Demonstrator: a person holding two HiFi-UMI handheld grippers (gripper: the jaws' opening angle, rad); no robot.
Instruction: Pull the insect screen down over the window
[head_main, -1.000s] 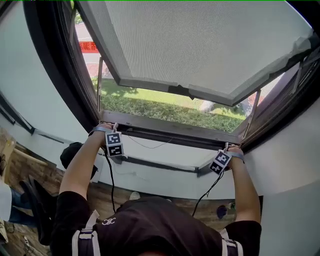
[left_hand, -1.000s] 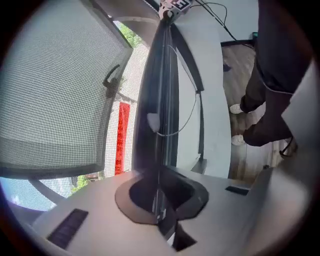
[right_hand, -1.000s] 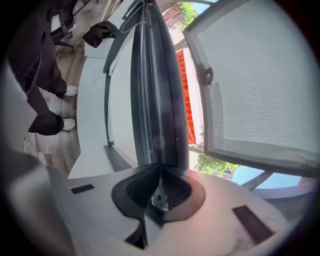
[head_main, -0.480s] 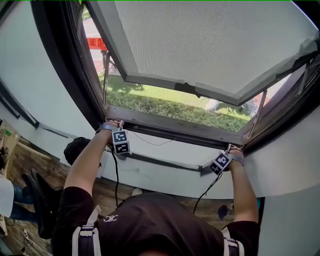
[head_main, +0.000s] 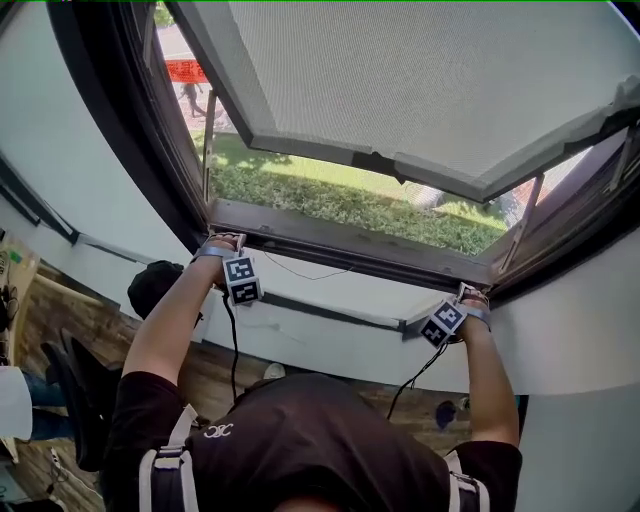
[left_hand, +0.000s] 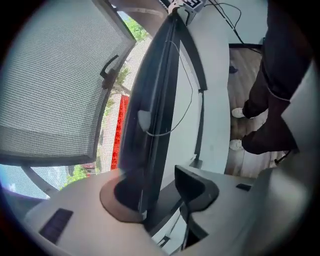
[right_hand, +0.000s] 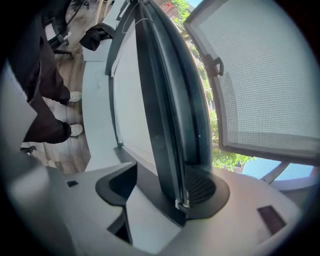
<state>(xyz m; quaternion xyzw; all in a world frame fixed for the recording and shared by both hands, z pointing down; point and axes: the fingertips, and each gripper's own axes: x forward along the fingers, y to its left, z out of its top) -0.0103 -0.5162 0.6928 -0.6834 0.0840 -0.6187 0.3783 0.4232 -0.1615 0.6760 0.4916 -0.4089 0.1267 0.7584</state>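
Observation:
The dark bottom bar of the insect screen (head_main: 340, 250) lies low along the window's lower frame. My left gripper (head_main: 228, 246) sits at its left end and my right gripper (head_main: 466, 296) at its right end. In the left gripper view the bar (left_hand: 155, 125) runs between the jaws of the left gripper (left_hand: 160, 192), which are opening; a gap shows beside the right pad (left_hand: 196, 186). In the right gripper view the bar (right_hand: 170, 125) stands between the opening jaws of the right gripper (right_hand: 160, 190), away from the left pad (right_hand: 117, 185). The mesh itself I cannot make out.
The outward-swung window sash (head_main: 420, 90) with its handle (head_main: 375, 168) hangs over grass (head_main: 340, 200). A white sill ledge (head_main: 330, 335) lies below the bar. A black bag (head_main: 150, 290) and a chair (head_main: 75, 400) are at the left on the wooden floor. Cables (head_main: 232, 340) trail from both grippers.
The head view has shifted slightly. Both hands stay at the ends of the bar by the lower frame.

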